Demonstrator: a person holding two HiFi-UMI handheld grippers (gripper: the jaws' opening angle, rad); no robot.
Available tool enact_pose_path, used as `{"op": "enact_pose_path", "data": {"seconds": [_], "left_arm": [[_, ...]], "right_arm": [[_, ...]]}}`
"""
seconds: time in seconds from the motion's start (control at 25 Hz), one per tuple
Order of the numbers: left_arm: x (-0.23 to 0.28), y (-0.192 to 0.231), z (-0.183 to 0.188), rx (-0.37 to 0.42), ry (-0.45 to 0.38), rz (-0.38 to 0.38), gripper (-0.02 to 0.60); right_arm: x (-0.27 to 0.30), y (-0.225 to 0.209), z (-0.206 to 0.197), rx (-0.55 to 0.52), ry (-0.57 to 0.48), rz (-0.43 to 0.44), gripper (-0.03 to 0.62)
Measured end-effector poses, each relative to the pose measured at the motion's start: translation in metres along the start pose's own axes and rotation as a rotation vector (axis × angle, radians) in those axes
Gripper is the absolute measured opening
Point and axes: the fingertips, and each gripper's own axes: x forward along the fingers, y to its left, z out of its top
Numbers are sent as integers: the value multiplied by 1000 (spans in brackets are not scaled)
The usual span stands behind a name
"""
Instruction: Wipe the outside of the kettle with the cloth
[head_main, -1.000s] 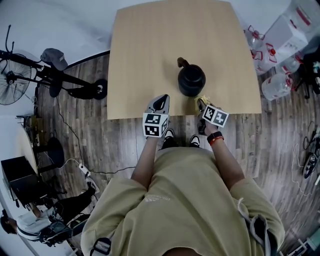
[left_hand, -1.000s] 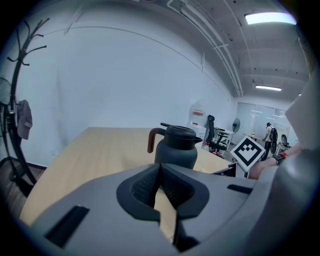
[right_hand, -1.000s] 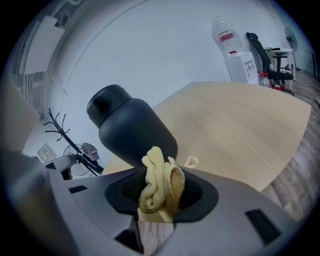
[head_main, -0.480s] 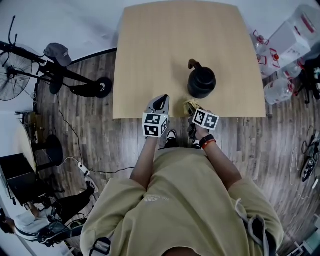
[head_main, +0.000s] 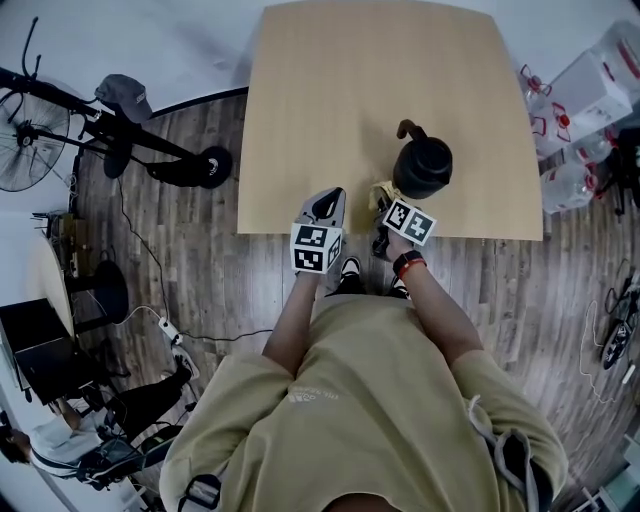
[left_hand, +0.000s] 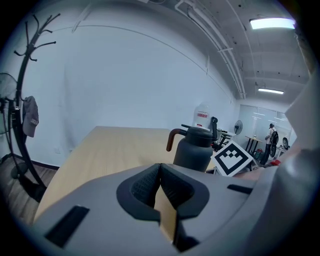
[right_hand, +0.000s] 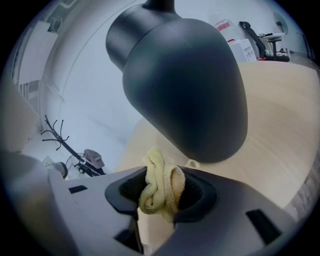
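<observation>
A dark grey kettle (head_main: 422, 166) with a brown handle stands on the wooden table (head_main: 330, 100) near its front right edge. It fills the right gripper view as a rounded body (right_hand: 185, 80) close ahead. My right gripper (head_main: 383, 196) is shut on a bunched yellow cloth (right_hand: 161, 186), just left of the kettle's base. The cloth (head_main: 381, 192) shows as a small yellow bit beside the kettle. My left gripper (head_main: 326, 205) is shut and empty at the table's front edge, left of the kettle (left_hand: 194, 148).
A fan and a stand with a cap (head_main: 125, 97) are on the floor to the left. Large water bottles (head_main: 575, 175) and boxes sit right of the table. A coat rack (left_hand: 25, 115) stands at the left.
The right gripper with the cloth has moved in closer to the kettle's left side. The head view has shifted, so the table and kettle sit further right. The left gripper holds its place.
</observation>
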Motion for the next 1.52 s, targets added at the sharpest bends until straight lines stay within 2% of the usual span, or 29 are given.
{"op": "enact_pose_path", "data": {"seconds": [0.32,0.44,0.96,1.52], "left_arm": [[-4,8,1,-9,-7,17,25],[-5,10,3,-11,-13,24,25],[1,-14,0,7,8,23,25],[26,-76,-2,29,24,-29,25]], "right_arm": [[15,-27,9,129,-29,-75,164],[16,-30,9,166,-24,-73,164],[0,-43,8,135,2,-55,163],[-29,-73,10,88,69,-50,163]]}}
